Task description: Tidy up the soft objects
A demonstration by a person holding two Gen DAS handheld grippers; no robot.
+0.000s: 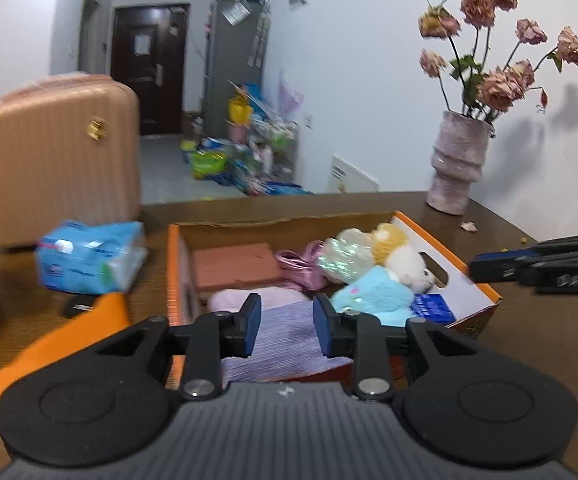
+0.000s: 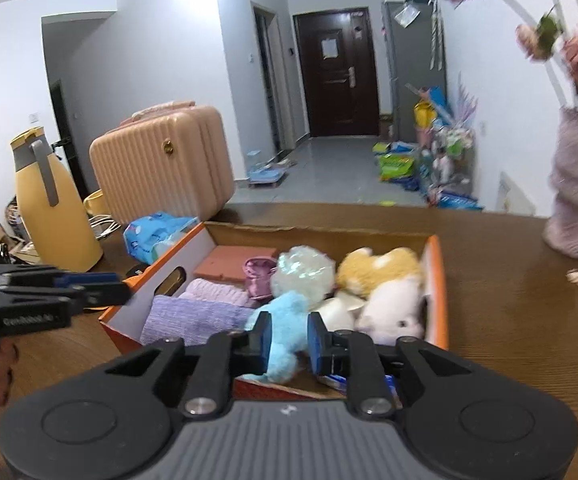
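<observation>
Blue plush toy sits between my right gripper fingers, not squeezed yet, so I close gently, while my left gripper hangs open over the lilac knitted cloth.

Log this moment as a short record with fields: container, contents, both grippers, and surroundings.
container: orange cardboard box on wooden table
contents: blue plush, yellow plush, white plush, purple folded cloth, iridescent ball
left gripper: jaws apart over the cloth, nothing held
right gripper: jaws apart around the blue plush; contact unclear
surroundings: pink suitcase, tissue pack, vase
</observation>
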